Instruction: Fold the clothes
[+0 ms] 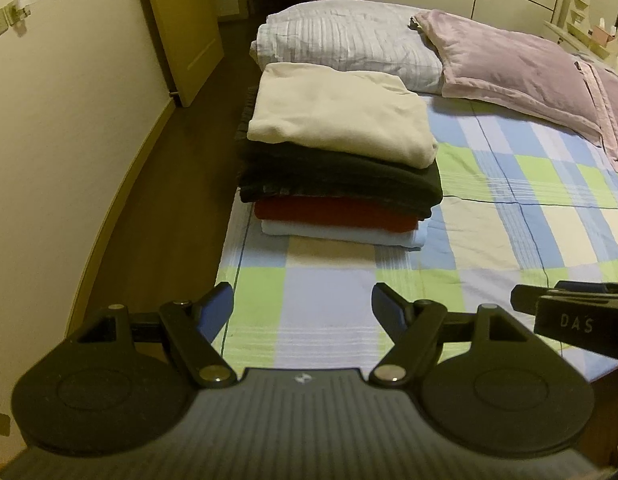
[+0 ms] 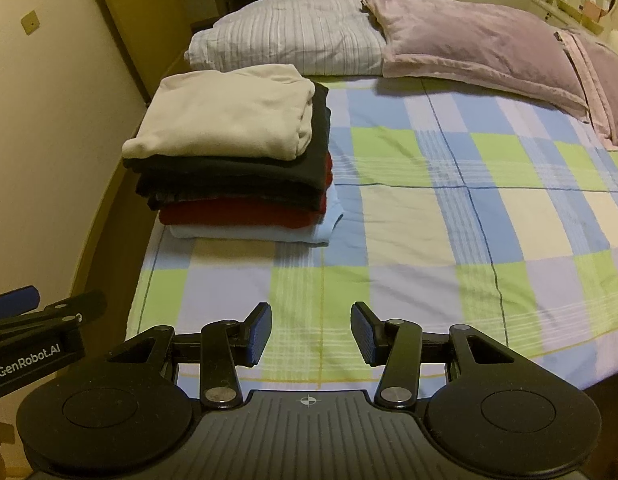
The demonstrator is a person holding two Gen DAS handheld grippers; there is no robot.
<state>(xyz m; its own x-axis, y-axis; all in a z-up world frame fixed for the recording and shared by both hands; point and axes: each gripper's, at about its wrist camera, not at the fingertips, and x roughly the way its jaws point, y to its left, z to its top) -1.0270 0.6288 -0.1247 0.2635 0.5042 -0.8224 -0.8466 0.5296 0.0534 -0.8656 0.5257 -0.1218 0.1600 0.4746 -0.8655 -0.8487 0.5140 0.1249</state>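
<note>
Checked bedding in green, blue, lilac and cream covers the bed [image 2: 449, 208], which fills most of both views; a cream wall [image 1: 49, 160] and a strip of dark floor [image 1: 169, 200] run along its left edge, with a door [image 1: 181, 32] further back. Against that left edge sits the stack of folded clothes [image 2: 237, 168]: a cream garment [image 1: 337, 116] on top, dark ones beneath, then a red one [image 2: 237, 216], and a pale blue one [image 1: 341, 236] touching the sheet. Its long axis runs along the bed's edge toward the striped pillow [image 2: 293, 36], just beyond it. A mauve pillow [image 2: 477, 48] lies to the right of that one. Everything right of the stack and toward the near edge is bare sheet.

Both tools hover over the near edge, side by side, pointing downward toward the bed. The left tool [image 1: 303, 308] has its jaws spread wide with nothing between them; the right tool [image 2: 311, 332] is parted more narrowly, also holding nothing.
</note>
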